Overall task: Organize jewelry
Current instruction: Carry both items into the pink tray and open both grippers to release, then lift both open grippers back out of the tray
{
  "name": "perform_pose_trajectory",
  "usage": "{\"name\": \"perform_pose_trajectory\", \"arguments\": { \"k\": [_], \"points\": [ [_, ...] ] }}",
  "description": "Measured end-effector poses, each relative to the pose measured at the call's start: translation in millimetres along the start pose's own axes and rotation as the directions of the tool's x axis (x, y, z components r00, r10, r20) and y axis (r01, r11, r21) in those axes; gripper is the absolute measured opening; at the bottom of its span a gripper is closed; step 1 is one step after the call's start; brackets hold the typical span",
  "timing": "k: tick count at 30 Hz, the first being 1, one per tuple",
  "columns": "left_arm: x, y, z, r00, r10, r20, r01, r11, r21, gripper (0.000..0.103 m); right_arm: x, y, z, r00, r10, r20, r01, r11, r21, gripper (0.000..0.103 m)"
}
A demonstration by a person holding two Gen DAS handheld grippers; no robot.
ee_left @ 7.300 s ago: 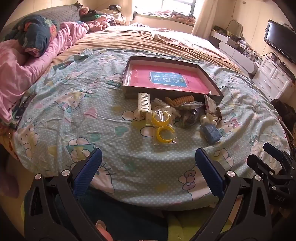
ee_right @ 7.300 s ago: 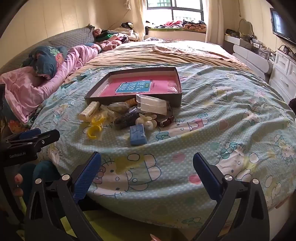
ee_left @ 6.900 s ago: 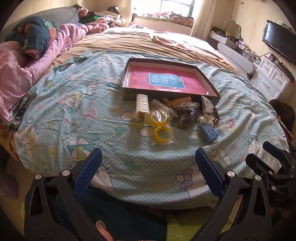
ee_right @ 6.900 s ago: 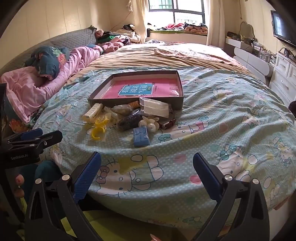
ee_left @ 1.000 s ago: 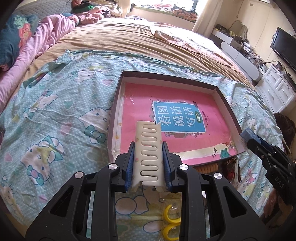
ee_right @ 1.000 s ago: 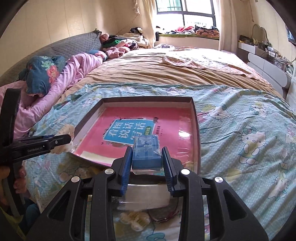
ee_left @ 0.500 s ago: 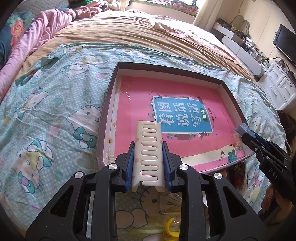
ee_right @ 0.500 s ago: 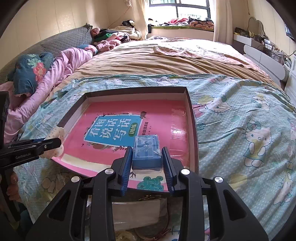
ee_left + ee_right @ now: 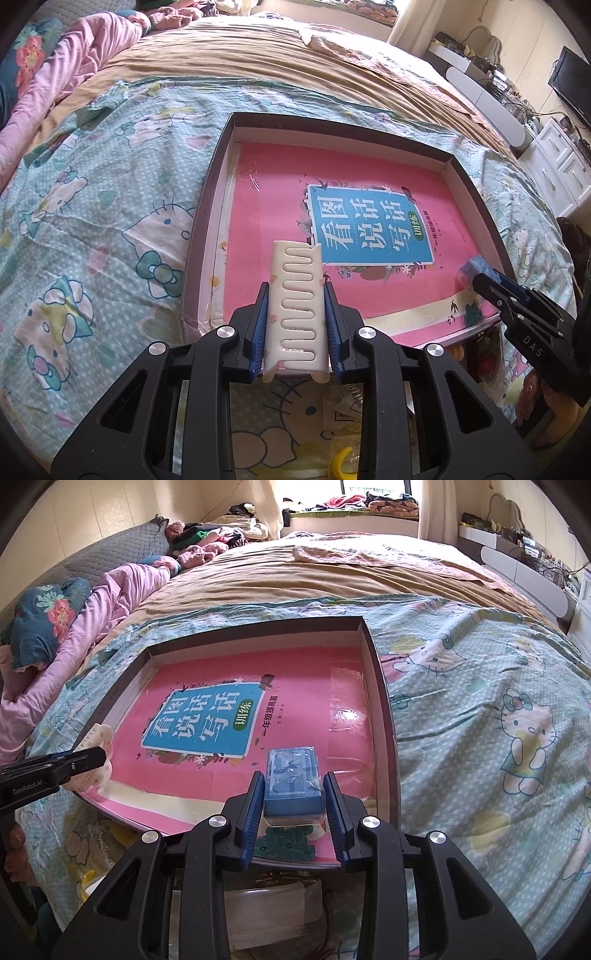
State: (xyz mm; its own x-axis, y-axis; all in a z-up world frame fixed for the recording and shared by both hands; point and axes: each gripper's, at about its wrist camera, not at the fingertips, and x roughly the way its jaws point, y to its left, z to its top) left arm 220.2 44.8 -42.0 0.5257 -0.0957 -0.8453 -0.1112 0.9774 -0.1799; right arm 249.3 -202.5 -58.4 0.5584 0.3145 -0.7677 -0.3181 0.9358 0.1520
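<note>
Both tools have come forward since half a second ago, and now each one hangs over the near part of the box instead of at its edge. At the very start they were wide open and far back from the pile on the bed.

The left tool is closed tight on the white comb clip. The clip stands between the blue pads with its long side pointing straight ahead, away from the tool. It sits over the near left part of the box, just inside the left wall.

The right tool is closed tight on the small blue case. The case is over the near right part of the box, close to the right wall. A pink book lies flat in the box under both things.

What matters next is up and down. I think each thing only needs to go down a little and then be let go. The clip's long side runs the same way as the left wall, so it should lie neatly beside it. The two tools are well apart, left and right, so they should not bump.

More things wait on the bed in front of the box, like a yellow ring. I think the job is only just begun.
</note>
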Motion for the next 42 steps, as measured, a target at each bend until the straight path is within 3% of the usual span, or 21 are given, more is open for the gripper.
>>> {"name": "perform_pose_trajectory", "arguments": {
  "k": [3,8,12,17,24,29,38,42],
  "points": [
    [0,-1,0,1.0,-0.001,-0.001,0.001,1.0,0.001,0.02,-6,-1,-1,1.0,0.002,0.011,-0.002,1.0,0.006,0.043],
    [0,-2,-1,1.0,0.002,0.0,-0.002,1.0,0.004,0.022,-21,-5,-4,1.0,0.009,0.03,-0.01,1.0,0.026,0.049],
    [-5,-4,-1,1.0,0.003,0.01,-0.003,1.0,0.004,0.038,-40,-8,-8,0.998,0.02,0.063,-0.023,0.999,0.042,0.067],
    [-19,-5,-1,0.999,-0.001,0.034,0.001,1.0,-0.001,0.053,-66,-6,-10,0.994,0.033,0.106,-0.038,0.998,0.043,0.076],
    [-51,-10,-5,0.995,-0.013,0.096,0.013,1.0,0.001,0.08,-96,1,-13,0.988,0.046,0.15,-0.051,0.998,0.029,0.077],
    [-73,-12,-10,0.991,-0.025,0.131,0.025,1.0,0.002,0.09,-109,3,-17,0.985,0.049,0.163,-0.053,0.998,0.019,0.077],
    [-100,-11,-24,0.985,-0.031,0.17,0.03,1.0,0.006,0.091,-127,11,-28,0.984,0.058,0.169,-0.059,0.998,0.0,0.077],
    [-108,-10,-31,0.984,-0.03,0.178,0.029,1.0,0.004,0.091,-133,15,-34,0.982,0.063,0.179,-0.063,0.998,-0.005,0.09]
  ]
}}
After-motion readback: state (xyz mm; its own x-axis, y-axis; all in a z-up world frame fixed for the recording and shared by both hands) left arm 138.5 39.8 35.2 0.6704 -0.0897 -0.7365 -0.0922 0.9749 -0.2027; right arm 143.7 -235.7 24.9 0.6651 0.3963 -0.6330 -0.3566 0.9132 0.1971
